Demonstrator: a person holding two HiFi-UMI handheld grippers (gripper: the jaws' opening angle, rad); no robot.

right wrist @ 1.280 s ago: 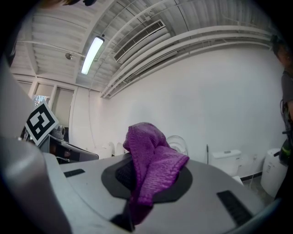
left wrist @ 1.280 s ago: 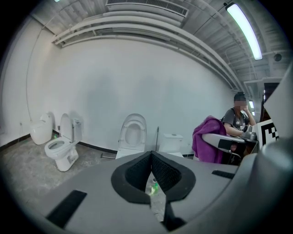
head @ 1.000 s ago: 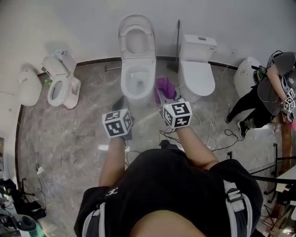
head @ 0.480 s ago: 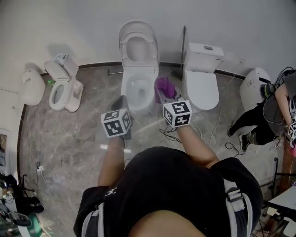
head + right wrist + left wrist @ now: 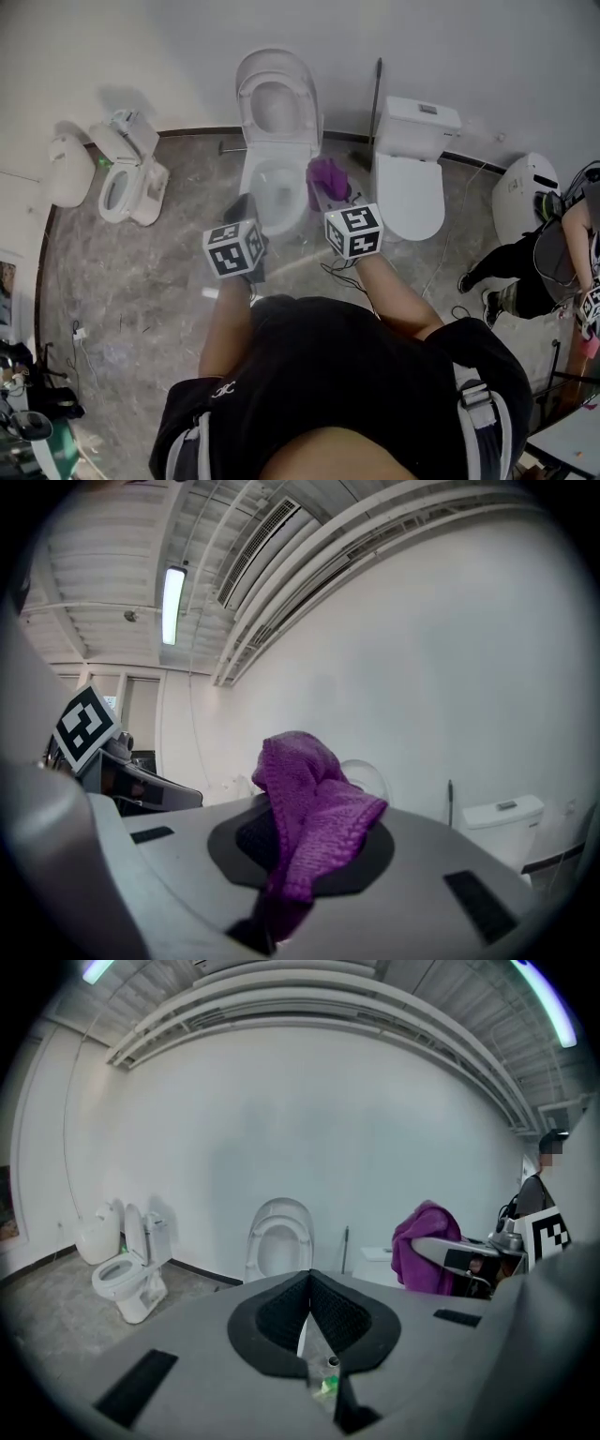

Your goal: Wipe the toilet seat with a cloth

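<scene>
Cloth in my right gripper, toilet straight ahead.

My right gripper [image 5: 330, 195] is clamped on a purple cloth [image 5: 326, 175], which bunches up over the jaws and hangs down between them. My left gripper [image 5: 246, 202] has its jaws pressed together with nothing between them. The toilet [image 5: 275, 141] stands in front of both grippers against the wall, lid raised. The toilet seat [image 5: 255, 174] lies just past my left gripper's tips, and the cloth is at its right edge, not on it. A closed toilet [image 5: 410, 183] stands to the right of my right gripper.
</scene>
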